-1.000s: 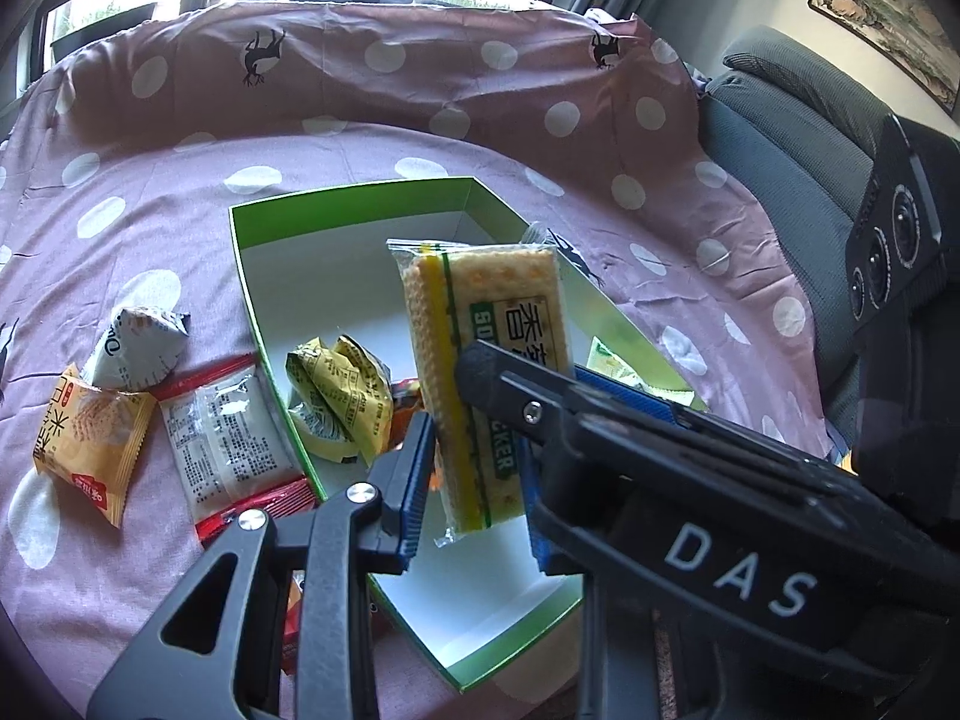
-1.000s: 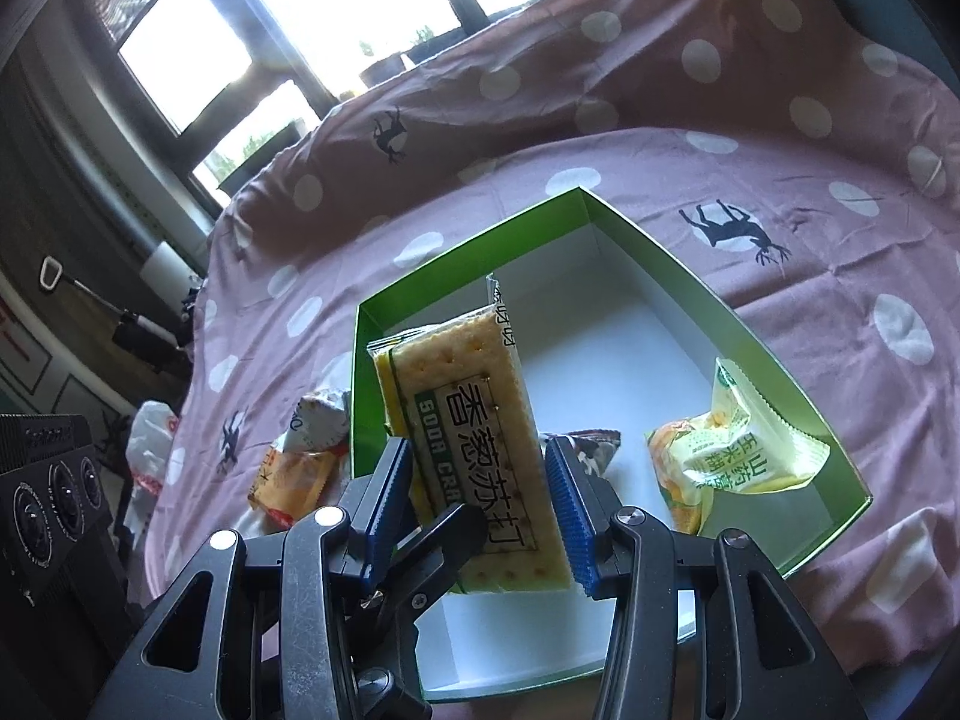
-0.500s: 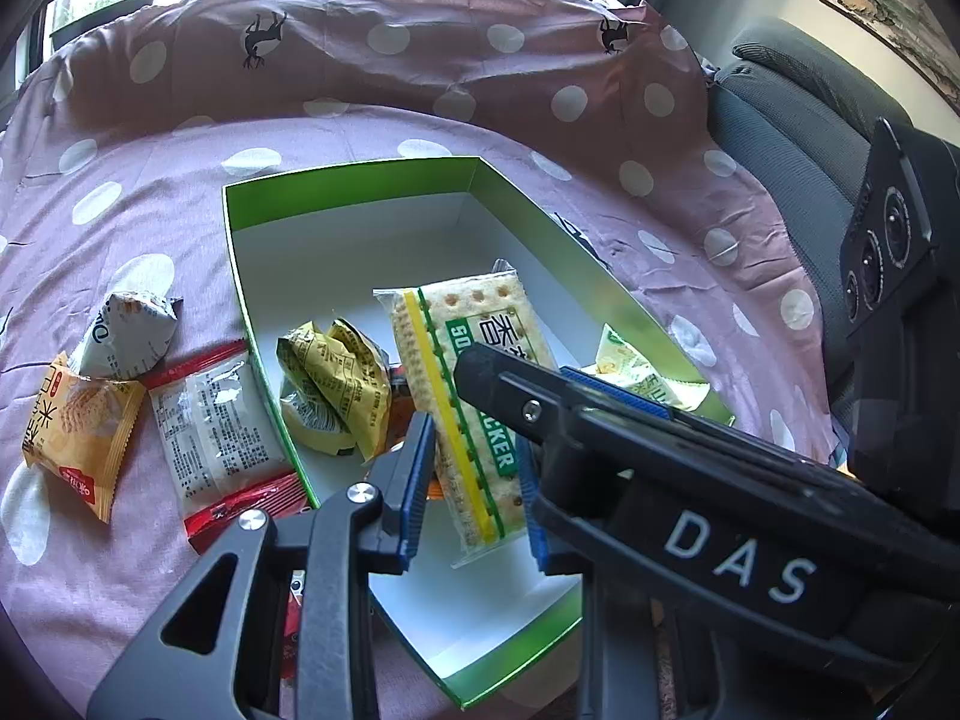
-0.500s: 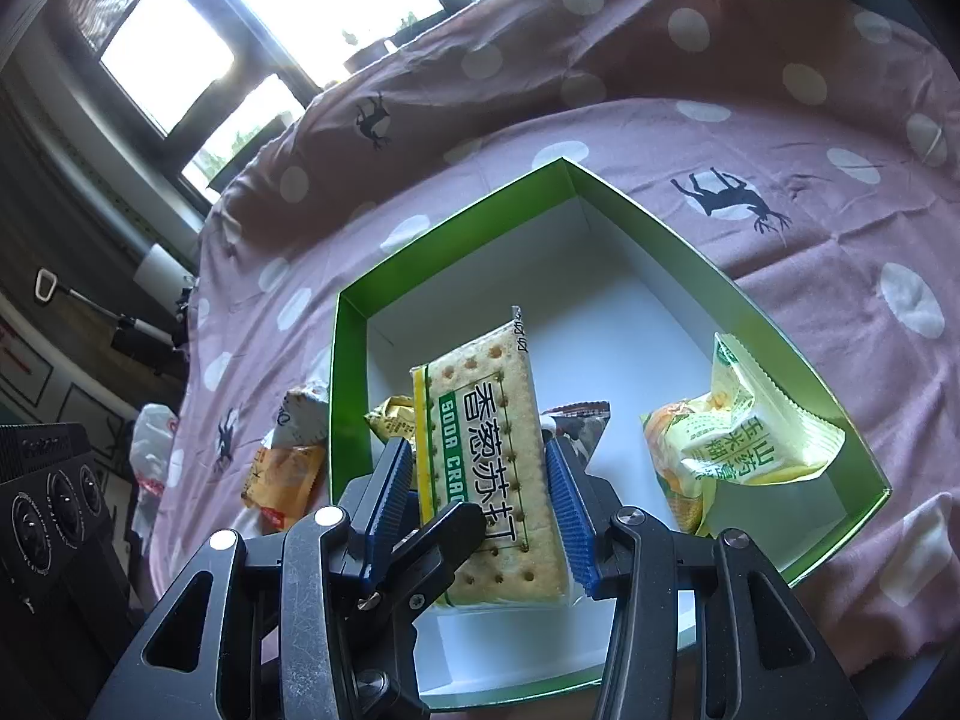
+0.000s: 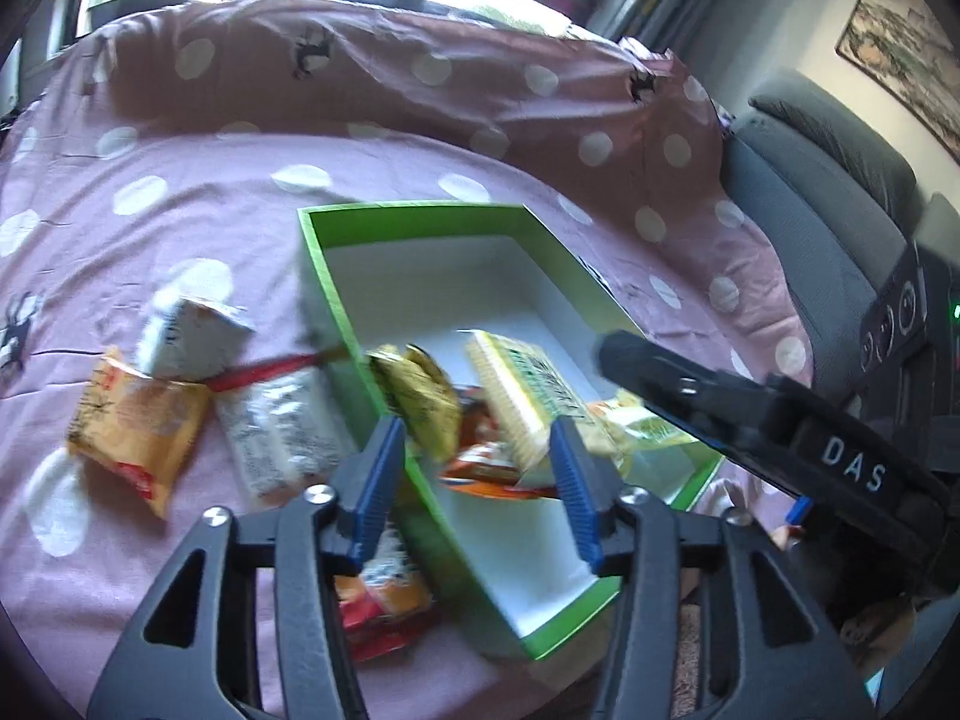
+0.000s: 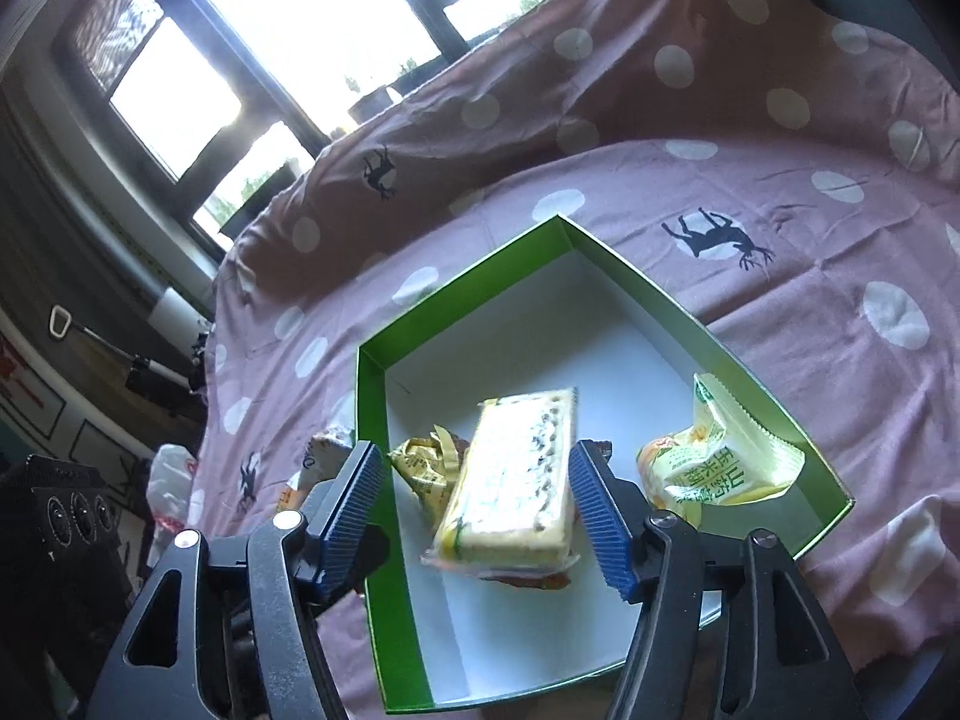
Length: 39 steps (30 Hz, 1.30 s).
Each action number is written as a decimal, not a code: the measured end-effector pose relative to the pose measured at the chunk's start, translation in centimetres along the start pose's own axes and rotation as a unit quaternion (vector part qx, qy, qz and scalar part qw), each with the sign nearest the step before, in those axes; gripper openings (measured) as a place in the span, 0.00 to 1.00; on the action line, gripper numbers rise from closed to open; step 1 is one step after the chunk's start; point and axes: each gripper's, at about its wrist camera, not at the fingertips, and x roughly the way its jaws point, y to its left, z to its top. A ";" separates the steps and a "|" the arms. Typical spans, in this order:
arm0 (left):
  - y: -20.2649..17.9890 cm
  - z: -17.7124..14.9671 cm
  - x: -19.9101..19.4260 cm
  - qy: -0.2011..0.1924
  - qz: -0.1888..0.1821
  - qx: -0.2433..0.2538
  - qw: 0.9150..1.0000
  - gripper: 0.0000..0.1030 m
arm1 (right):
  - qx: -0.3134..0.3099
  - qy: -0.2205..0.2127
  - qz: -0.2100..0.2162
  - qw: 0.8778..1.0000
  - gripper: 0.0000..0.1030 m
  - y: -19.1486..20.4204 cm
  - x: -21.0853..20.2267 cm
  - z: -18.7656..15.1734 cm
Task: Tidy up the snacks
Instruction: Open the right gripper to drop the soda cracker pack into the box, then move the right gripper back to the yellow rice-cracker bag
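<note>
**Claws release the cracker packet into the box**

Right claw (image 6: 477,504) and left claw (image 5: 474,480) both have opening jaws, pads clear of the cracker packet (image 6: 510,480), which a second ago stood clamped upright between them. The packet now lies tilted inside the green box (image 6: 372,396), partly on an orange packet (blurred) between the yellow wrapper (image 6: 426,468) and the pale green packet (image 6: 726,468). One snack is thus stowed. Outside the box, on the dotted cloth over the desk (image 5: 180,192), an orange pouch (image 5: 132,426), a white packet (image 5: 192,330) and a clear sachet (image 5: 276,426) remain.
</note>
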 end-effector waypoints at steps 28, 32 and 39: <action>19.3 -1.1 -0.2 0.038 0.042 -0.125 0.991 0.67 | 0.015 0.182 0.041 0.982 0.65 14.0 16.3 -5.5; 19.0 -1.2 0.1 0.041 0.040 -0.125 0.991 0.64 | 0.008 0.192 0.029 0.981 0.65 14.6 18.0 -5.7; 19.0 -1.3 1.1 0.050 0.042 -0.119 0.991 0.55 | -0.021 0.197 0.010 0.980 0.65 15.2 19.6 -6.1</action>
